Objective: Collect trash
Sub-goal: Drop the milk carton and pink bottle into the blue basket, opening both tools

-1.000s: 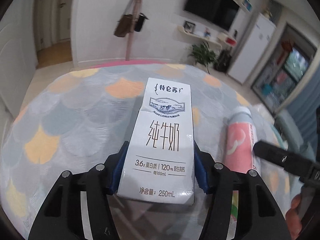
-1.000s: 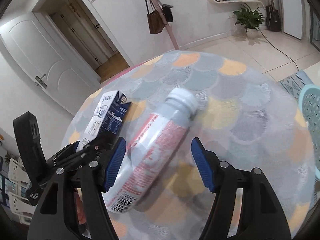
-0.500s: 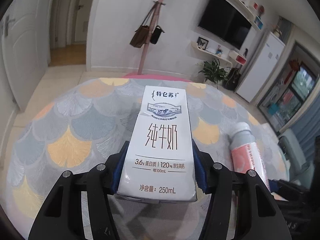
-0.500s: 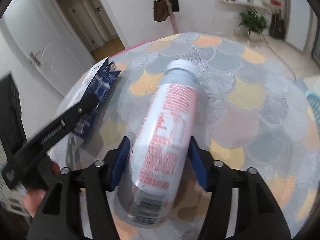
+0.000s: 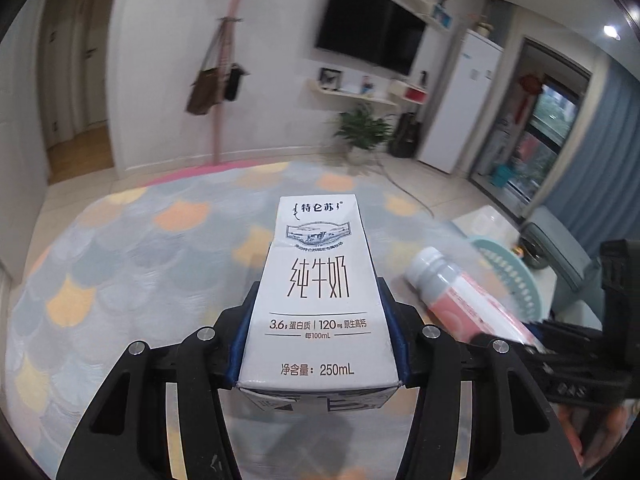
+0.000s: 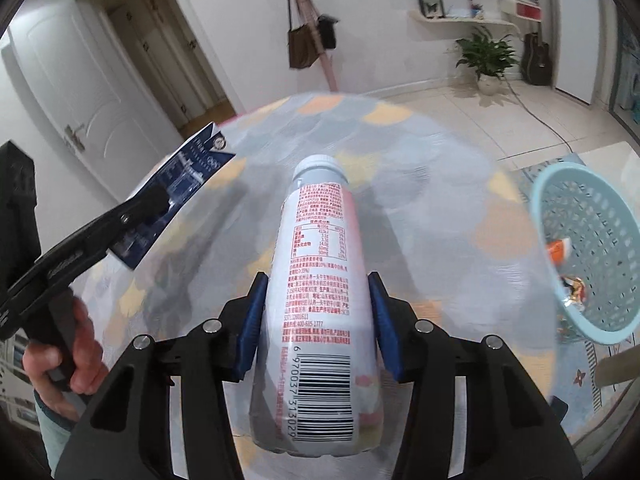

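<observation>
Pinching a milk carton, the left hand-held gripper holds it above the table; the right hand-held gripper clamps a bottle, with the basket off to its right. The smooth bottle, gripped low, could slip or tip during the swing. A second ago the bottle lay ungripped.

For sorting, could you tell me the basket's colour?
Light turquoise basket, clearest in the right wrist view.

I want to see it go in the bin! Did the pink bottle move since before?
Yes. The bottle lay on the round table before; now the right gripper holds it lifted, nearer the blue basket.
</observation>
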